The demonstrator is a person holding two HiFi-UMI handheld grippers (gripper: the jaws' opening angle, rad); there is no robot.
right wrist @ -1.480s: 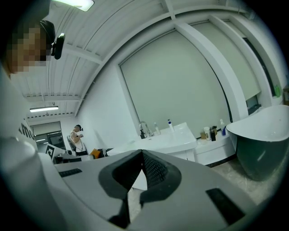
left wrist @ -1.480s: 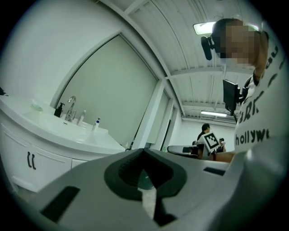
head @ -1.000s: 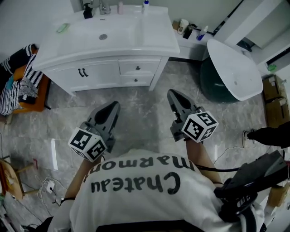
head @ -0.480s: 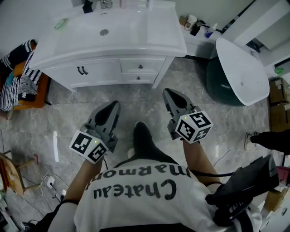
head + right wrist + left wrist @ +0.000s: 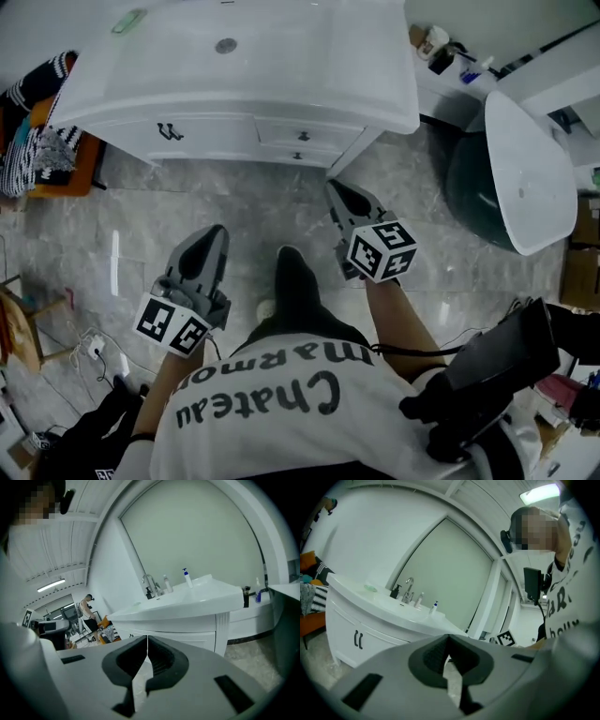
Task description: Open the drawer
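Note:
A white vanity stands at the top of the head view, with two small drawers stacked at its right and double doors with dark handles at the left. Both drawers are closed. My right gripper is shut and empty; it points at the vanity's right corner, a short way below the drawers. Lower left, over the floor, my left gripper is shut and empty too. The left gripper view shows shut tips and the vanity. In the right gripper view, shut tips face the vanity front.
A striped cloth on an orange seat sits left of the vanity. A white lid on a dark round tub stands at right. Cables lie on the marble floor at lower left. The person's leg is between the grippers.
The person has stepped toward the vanity with one leg forward. Both grippers have sunk and moved closer to the cabinet, the right one more. Both jaws stayed shut.

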